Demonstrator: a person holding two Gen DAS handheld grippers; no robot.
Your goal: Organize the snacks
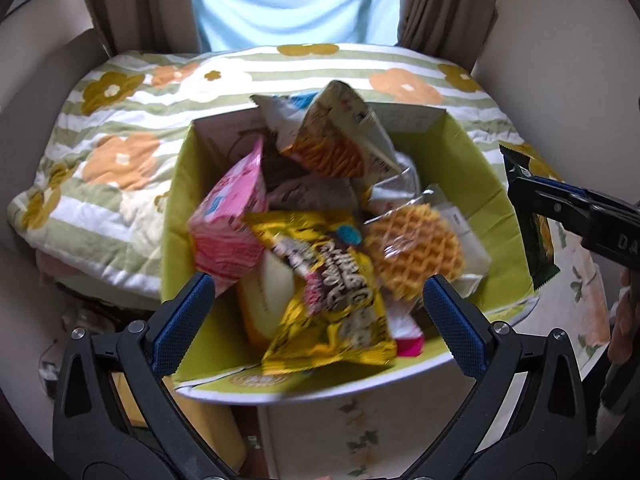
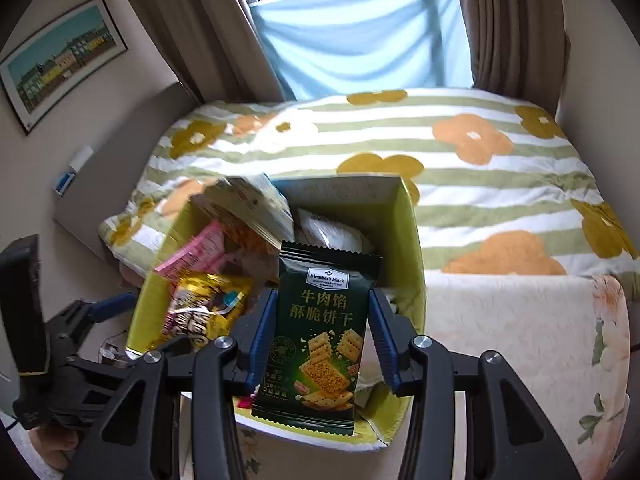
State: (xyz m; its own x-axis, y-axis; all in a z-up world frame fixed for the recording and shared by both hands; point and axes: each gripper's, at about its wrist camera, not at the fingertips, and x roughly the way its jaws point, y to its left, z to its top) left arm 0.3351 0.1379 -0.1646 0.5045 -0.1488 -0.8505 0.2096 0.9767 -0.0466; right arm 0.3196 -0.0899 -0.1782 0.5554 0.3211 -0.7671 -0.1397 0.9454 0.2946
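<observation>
The left gripper (image 1: 318, 308) hovers above the open green box (image 1: 476, 184); its jaws are spread wide and released, with nothing pressed between the pads. Directly below them, the yellow snack bag (image 1: 324, 292) lies on top of the box contents. Beside it in the box are the pink carton (image 1: 232, 220), the wrapped waffle (image 1: 416, 256) and the tilted orange-and-white packet (image 1: 340, 136).

The right gripper (image 2: 322, 340) is positioned over the near right part of the same box. Its jaws are clenched on the dark green cracker packet (image 2: 324, 336), gripping it by both side edges; the packet stands upright, printed face toward the camera.

The box sits in front of the bed, which is covered by a striped flowered quilt (image 2: 480, 184).
</observation>
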